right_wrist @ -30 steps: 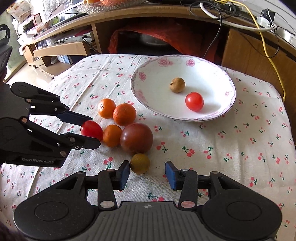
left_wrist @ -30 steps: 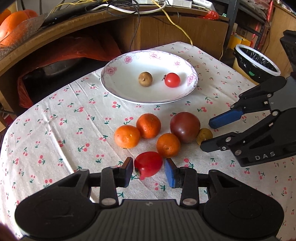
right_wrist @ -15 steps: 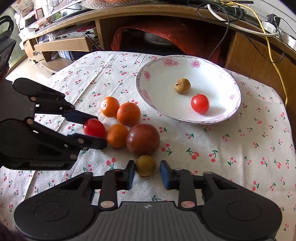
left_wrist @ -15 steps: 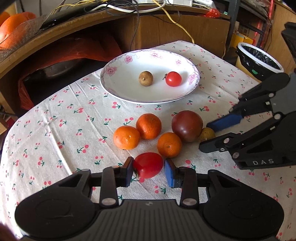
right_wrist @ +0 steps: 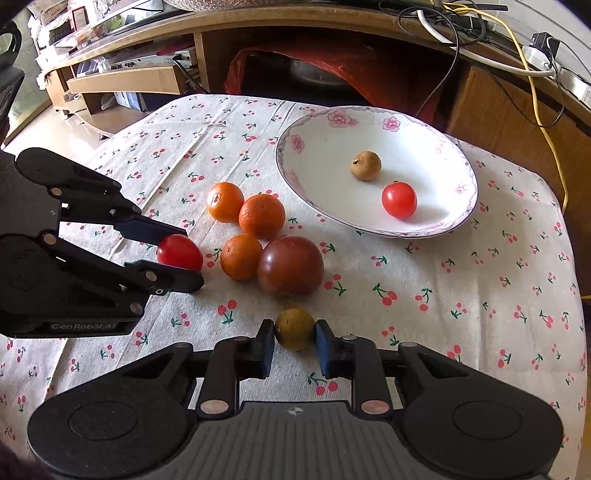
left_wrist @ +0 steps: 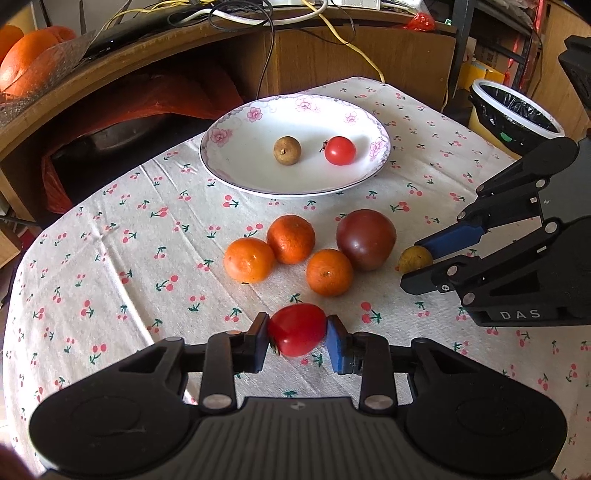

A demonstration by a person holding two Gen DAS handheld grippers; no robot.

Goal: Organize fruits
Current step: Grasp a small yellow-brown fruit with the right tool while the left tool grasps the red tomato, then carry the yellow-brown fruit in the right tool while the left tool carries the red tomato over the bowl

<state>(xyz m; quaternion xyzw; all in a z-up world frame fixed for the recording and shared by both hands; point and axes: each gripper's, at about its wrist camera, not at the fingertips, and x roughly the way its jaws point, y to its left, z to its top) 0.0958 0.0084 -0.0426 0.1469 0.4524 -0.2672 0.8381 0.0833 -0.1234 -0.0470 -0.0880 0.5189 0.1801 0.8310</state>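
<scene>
**Both grippers closed on fruit at the cloth**

The left gripper (left_wrist: 297, 338) pinches a red tomato (left_wrist: 297, 334) between its pads, low over the cherry-print tablecloth (left_wrist: 110, 258). Beyond sit three oranges (left_wrist: 291, 238) and a dark tomato (left_wrist: 365, 239). The right gripper (right_wrist: 294, 341) clamps a small brown-green fruit (right_wrist: 294, 328). Farther back, the flowered plate (right_wrist: 317, 155) holds a brown fruit (right_wrist: 365, 165) and a cherry tomato (right_wrist: 399, 200).

A cherry-print cloth (left_wrist: 110, 258) covers the counter. Behind the counter runs a curved wooden desk (right_wrist: 295, 22) strewn with cables (right_wrist: 532, 74); an orange plastic bag (left_wrist: 155, 99) sits beneath it. Right of the counter stands a lined bin (left_wrist: 513, 110).
</scene>
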